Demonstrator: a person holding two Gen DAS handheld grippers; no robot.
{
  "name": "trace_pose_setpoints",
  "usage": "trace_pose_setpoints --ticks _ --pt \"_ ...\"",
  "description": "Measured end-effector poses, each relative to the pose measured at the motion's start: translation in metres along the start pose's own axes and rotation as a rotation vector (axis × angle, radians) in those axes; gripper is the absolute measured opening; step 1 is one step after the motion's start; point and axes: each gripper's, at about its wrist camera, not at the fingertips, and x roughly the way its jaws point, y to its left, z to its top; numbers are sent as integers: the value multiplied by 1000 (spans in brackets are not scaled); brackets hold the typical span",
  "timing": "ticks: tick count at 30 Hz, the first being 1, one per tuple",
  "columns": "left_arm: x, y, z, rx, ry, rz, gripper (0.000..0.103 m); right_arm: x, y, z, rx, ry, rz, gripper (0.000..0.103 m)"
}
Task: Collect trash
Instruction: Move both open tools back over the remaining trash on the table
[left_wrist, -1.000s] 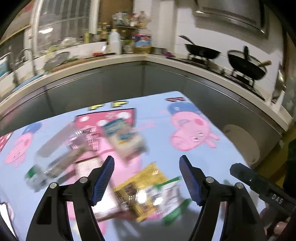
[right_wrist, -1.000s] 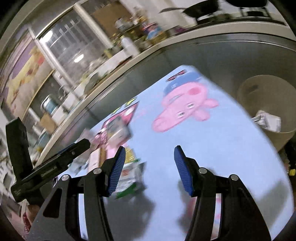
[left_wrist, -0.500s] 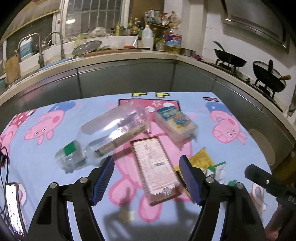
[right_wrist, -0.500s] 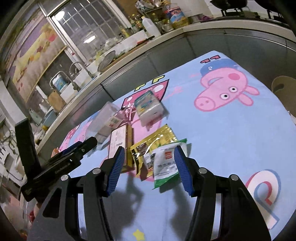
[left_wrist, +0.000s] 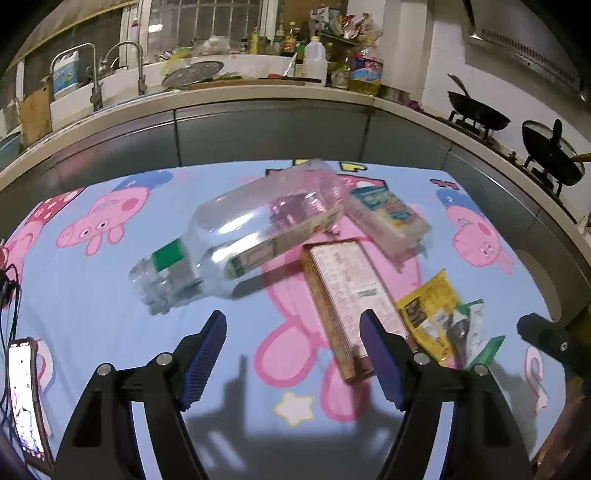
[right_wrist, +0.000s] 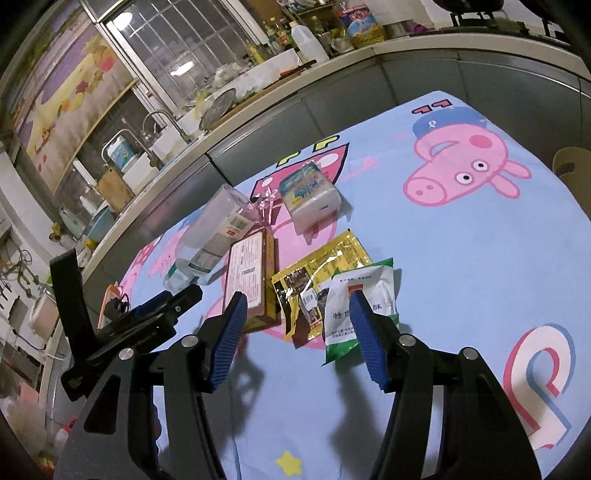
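Trash lies on a blue cartoon-pig cloth: a clear plastic bottle on its side, a flat brown box, a wrapped tissue pack, a yellow wrapper and a green-and-white packet. My left gripper hovers open just short of the bottle and the box, nothing between its fingers. In the right wrist view my right gripper is open over the yellow wrapper and the packet, with its right fingertip in front of the packet. No pad presses on anything.
A phone with cables lies at the cloth's left edge. A tan bin stands off the table's right side. A grey kitchen counter with a sink, bottles and woks curves behind the table.
Both grippers swung left across the table. The left view went from the wrappers to the bottle and box. The right view went from the bin side to the wrappers.
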Motion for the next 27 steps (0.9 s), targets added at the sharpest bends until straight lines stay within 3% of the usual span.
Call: trace_pose_setpoints --ticks 6,27 --pt "7 19 -9 -33 25 22 74 4 1 -4 -2 15 -3 57" --pt "17 34 -19 -77 82 -58 76 4 -3 -8 3 16 -17 61"
